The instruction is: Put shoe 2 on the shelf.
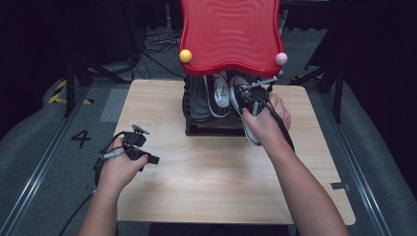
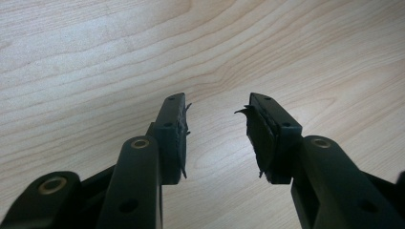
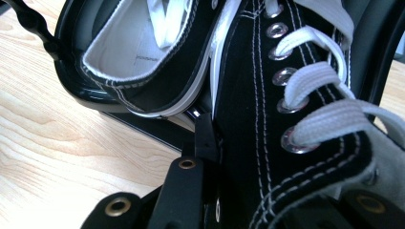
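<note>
- Black canvas is what matters in the high view: a black-and-white sneaker [image 1: 239, 105] is held by the right hand-held gripper [image 1: 252, 94] at the front of a dark rack [image 1: 196, 105] under a red wavy top [image 1: 230, 32], at the far middle of the wooden surface [image 1: 216, 172]. A second sneaker [image 1: 221, 91] is seen just to its left inside the rack. The held shoe's long axis runs roughly toward and away from the person, and it lies directly at the right hand. The left hand-held gripper [image 1: 142, 155] rests well apart, near the left edge of the surface.
- Pale wood grain is seen past the left hand-held gripper [image 2: 217, 129] in its own view; its jaws stand moderately apart with nothing between them, and the pads look frayed. No shoe is seen ahead of it, so the right hand is judged much the nearer for any coming move.
- Laced black canvas crowds the right gripper view: the held sneaker [image 3: 286, 119] sits between the jaws of the right hand-held gripper [image 3: 267, 191], which appear closed on its side near the eyelets, though the far jaw is mostly hidden. The other sneaker [image 3: 143, 62] lies beside it, touching or nearly so, in the rack [image 3: 81, 90].
</note>
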